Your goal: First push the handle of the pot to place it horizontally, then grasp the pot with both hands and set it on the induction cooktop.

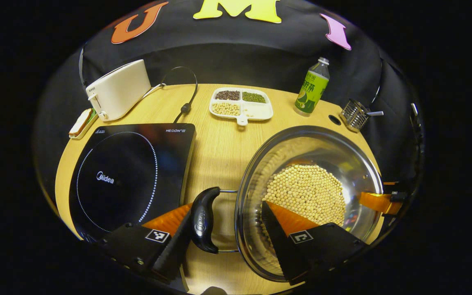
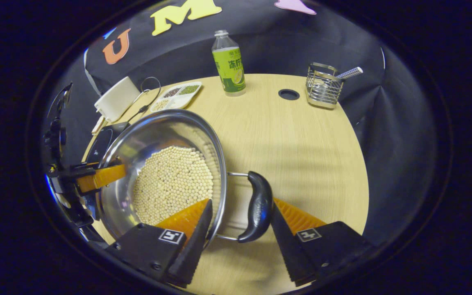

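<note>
A steel pot (image 1: 314, 143) holding pale beans (image 1: 305, 192) sits on the wooden table to the right of the black induction cooktop (image 1: 129, 172). My left gripper (image 1: 225, 209) straddles the pot's near black handle (image 1: 205, 219): one finger lies against the handle's outside, the other is inside the pot against the wall. In the right gripper view my right gripper (image 2: 240, 205) holds the opposite handle (image 2: 256, 207) of the pot (image 2: 158, 131) the same way, one finger inside the rim and one outside the handle. Each view shows the other gripper at the pot's far side.
Behind the cooktop stand a white toaster (image 1: 117, 90) with its cord and a small sandwich-like item (image 1: 81, 123). A divided dish of grains (image 1: 242, 104), a green bottle (image 1: 312, 88) and a wire basket (image 1: 355, 114) line the table's far edge.
</note>
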### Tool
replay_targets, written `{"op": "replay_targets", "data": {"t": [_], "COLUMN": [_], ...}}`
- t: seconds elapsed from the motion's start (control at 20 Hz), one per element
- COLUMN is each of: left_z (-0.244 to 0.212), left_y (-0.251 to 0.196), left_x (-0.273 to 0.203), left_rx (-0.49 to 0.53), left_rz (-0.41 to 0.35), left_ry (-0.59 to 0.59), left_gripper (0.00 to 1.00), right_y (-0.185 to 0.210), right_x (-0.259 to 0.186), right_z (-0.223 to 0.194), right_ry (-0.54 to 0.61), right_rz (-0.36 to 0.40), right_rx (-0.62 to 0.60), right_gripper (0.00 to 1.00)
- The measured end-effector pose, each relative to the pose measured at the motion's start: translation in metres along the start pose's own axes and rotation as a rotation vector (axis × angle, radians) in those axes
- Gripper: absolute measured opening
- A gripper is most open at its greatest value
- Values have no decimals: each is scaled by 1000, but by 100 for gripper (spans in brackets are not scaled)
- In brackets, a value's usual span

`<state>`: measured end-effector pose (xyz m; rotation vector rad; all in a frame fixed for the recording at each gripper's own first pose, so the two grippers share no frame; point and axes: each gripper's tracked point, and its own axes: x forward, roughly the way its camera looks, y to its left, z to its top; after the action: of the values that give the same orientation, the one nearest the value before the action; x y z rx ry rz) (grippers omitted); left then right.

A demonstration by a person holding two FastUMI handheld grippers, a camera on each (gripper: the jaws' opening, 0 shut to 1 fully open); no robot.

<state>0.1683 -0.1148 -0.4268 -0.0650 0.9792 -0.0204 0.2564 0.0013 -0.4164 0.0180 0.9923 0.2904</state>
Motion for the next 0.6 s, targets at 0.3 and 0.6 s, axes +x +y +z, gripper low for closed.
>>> {"op": "replay_targets", "data": {"t": [0.3,0.6], "left_z": [-3,-1], "left_y": [5,4], "left_x": [6,6], "left_rx": [-6,-40], "left_rz": [10,-15], "left_ry": [25,30], "left_gripper": [75,80], "right_y": [-4,-3], "right_x": [1,-3], "right_z": [-5,-5], "right_ry": [72,62], "right_rz": [-62,-80], "right_rx": [80,107], "right_gripper": [67,61]}}
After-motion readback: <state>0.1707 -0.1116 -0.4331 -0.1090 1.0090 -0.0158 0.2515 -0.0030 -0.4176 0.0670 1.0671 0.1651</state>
